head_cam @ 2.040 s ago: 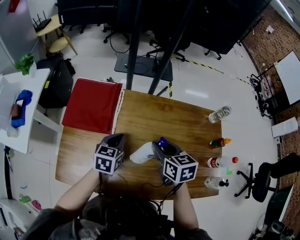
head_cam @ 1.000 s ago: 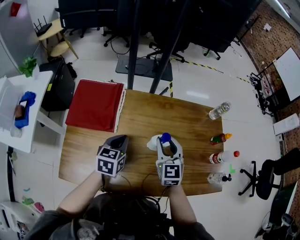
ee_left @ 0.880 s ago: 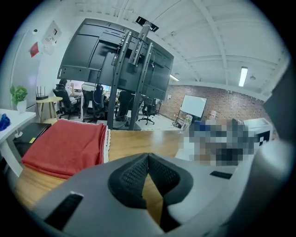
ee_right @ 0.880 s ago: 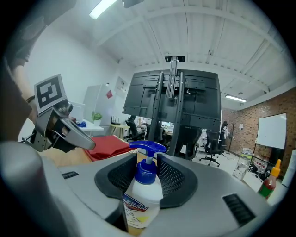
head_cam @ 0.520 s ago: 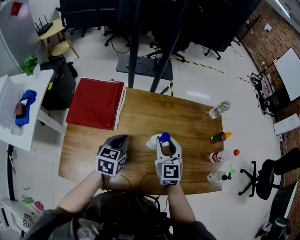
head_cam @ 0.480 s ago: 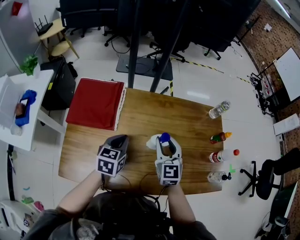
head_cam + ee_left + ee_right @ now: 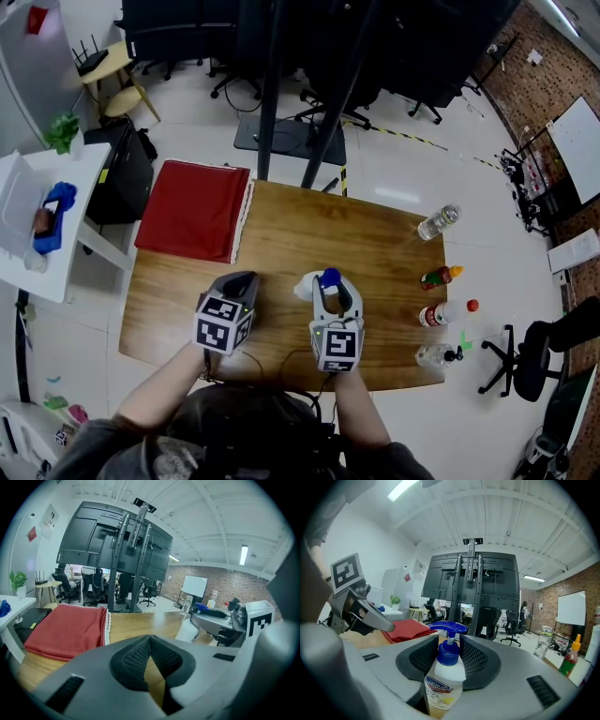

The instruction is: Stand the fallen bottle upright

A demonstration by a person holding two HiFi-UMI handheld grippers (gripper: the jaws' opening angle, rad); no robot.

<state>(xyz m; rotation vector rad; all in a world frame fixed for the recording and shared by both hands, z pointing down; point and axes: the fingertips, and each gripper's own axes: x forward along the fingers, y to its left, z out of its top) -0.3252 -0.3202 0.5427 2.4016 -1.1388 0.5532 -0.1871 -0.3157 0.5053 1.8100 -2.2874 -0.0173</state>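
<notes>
Gripping white pump bottle (image 7: 445, 670) upright, right claw (image 7: 330, 282) clenched on its neck and shoulders, over table (image 7: 375, 239), right of red cloth (image 7: 192, 209) and nearer person. Left claw (image 7: 239, 279) pinched closed, empty, near cloth's near corner.

Right gripper (image 7: 449, 654) clamping upright white pump bottle (image 7: 443, 679), blue pump head, red cloth (image 7: 410, 629) behind

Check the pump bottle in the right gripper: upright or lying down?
Upright. The right gripper view shows the pump bottle vertical in the right gripper, blue pump head on top.
</notes>
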